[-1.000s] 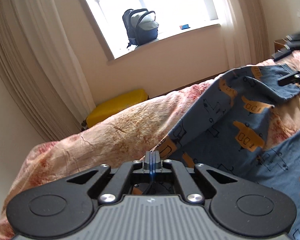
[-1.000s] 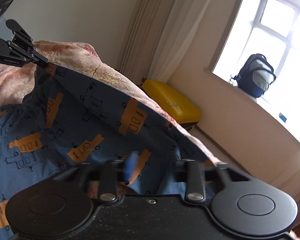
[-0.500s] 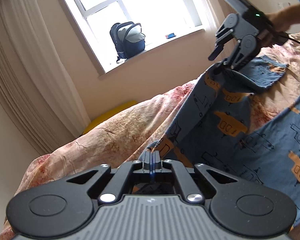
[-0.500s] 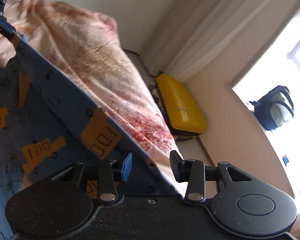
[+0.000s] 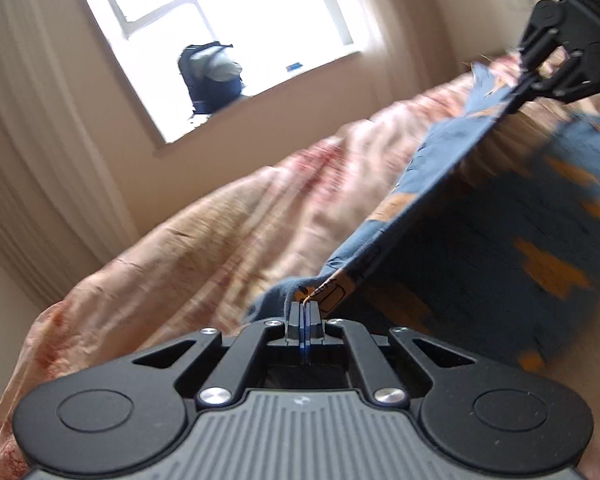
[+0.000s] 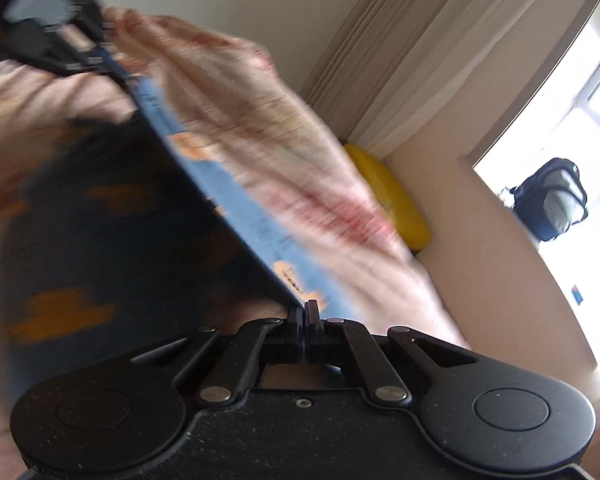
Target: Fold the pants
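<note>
1. Since a second ago: right gripper [image 6: 305, 307] just closed from apart onto the pants [image 5: 440, 168] edge; hem now pulled taut between both tools.
2. Left gripper [image 5: 305, 309]: fingers together, clamped on a blue corner of the pants.
3. Pants: blue with orange prints, stretched above the bed [image 5: 204, 248]; rest draped on the blotchy pink cover.
4. Behind: backpack [image 5: 212, 76] on the windowsill; yellow case [image 6: 392, 200] beside the bed.
</note>
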The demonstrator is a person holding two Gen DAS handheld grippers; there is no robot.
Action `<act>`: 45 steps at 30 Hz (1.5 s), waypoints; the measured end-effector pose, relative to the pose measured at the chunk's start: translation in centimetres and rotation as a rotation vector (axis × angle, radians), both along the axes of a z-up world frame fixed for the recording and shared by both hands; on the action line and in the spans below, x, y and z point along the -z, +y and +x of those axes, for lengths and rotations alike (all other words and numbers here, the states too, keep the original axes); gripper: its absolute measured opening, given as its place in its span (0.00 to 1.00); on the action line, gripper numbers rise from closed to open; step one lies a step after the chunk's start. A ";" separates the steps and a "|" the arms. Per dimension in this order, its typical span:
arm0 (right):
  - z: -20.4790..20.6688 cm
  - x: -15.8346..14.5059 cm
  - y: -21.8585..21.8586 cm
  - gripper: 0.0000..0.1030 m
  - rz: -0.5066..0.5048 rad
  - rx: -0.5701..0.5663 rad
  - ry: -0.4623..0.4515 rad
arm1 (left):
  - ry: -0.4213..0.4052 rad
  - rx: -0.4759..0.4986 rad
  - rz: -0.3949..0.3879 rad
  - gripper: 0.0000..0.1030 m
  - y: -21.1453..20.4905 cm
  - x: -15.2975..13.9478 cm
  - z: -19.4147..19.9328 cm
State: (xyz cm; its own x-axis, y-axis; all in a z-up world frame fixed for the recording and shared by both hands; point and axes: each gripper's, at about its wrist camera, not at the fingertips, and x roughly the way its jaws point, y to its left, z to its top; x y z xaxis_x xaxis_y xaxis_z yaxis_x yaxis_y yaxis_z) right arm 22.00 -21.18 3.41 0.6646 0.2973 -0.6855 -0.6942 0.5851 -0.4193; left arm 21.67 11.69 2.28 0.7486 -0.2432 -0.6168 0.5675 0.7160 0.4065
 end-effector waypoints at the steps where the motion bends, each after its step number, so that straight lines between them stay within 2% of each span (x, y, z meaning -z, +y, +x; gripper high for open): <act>1: -2.1 0.6 0.1 0.00 -0.015 -0.006 0.033 | 0.014 0.020 0.015 0.00 -0.1 0.6 -0.6; 4: -6.4 2.7 0.8 0.00 -0.049 -0.028 0.117 | 0.061 0.071 0.077 0.00 -0.5 2.7 -2.4; 7: -8.7 4.8 1.8 0.00 -0.081 -0.048 0.151 | 0.090 0.095 0.116 0.00 -0.5 4.5 -4.0; 11: -9.9 5.3 2.5 0.00 -0.075 -0.043 0.171 | 0.115 0.071 0.114 0.00 0.0 5.3 -5.1; 15: -10.2 4.5 2.3 0.00 -0.082 -0.060 0.182 | 0.127 0.080 0.125 0.00 0.2 5.3 -5.6; 20: -10.5 6.3 2.6 0.00 -0.102 -0.051 0.227 | 0.148 0.071 0.151 0.00 0.0 6.4 -5.6; 23: -10.8 6.4 2.8 0.00 -0.098 -0.051 0.224 | 0.150 0.069 0.153 0.00 0.0 6.3 -5.8; 26: -10.4 6.6 2.5 0.00 -0.086 -0.025 0.250 | 0.201 0.039 0.124 0.07 0.1 6.2 -5.7; 27: -10.2 6.8 2.3 0.03 -0.075 -0.010 0.256 | 0.231 0.023 0.099 0.10 0.1 6.1 -5.6; 29: -10.1 6.9 1.9 0.13 -0.054 0.008 0.272 | 0.264 -0.014 0.040 0.31 0.0 5.3 -5.9; 30: -10.2 6.6 1.6 0.18 -0.047 0.021 0.266 | 0.265 -0.024 0.013 0.52 -0.2 4.8 -6.2; 31: -10.4 6.2 1.1 0.32 -0.035 0.040 0.256 | 0.260 -0.033 -0.015 0.70 -0.5 4.3 -6.5; 32: -10.5 5.6 0.4 0.47 -0.014 0.061 0.248 | 0.254 -0.041 -0.048 0.76 -0.9 3.8 -6.8; 33: -10.7 4.9 -0.6 0.56 0.012 0.093 0.238 | 0.247 -0.043 -0.080 0.85 -1.4 3.3 -7.2; 34: -10.9 4.2 -1.8 0.72 0.037 0.137 0.226 | 0.241 -0.043 -0.108 0.92 -2.2 2.9 -7.5; 35: -11.1 3.5 -3.0 0.84 0.064 0.182 0.214 | 0.231 -0.049 -0.134 0.95 -3.4 2.6 -7.6; 36: -11.3 2.8 -4.6 0.91 0.098 0.232 0.206 | 0.222 -0.050 -0.154 1.00 -4.5 2.4 -7.7; 38: -11.8 1.5 -8.1 0.99 0.185 0.341 0.199 | 0.205 -0.040 -0.194 1.00 -7.5 2.4 -7.6; 42: -12.7 0.5 -15.7 0.99 0.424 0.553 0.237 | 0.172 -0.001 -0.251 1.00 -14.6 3.1 -7.5; 45: -13.3 1.4 -19.9 0.99 0.585 0.673 0.271 | 0.149 0.026 -0.276 1.00 -20.2 4.1 -7.8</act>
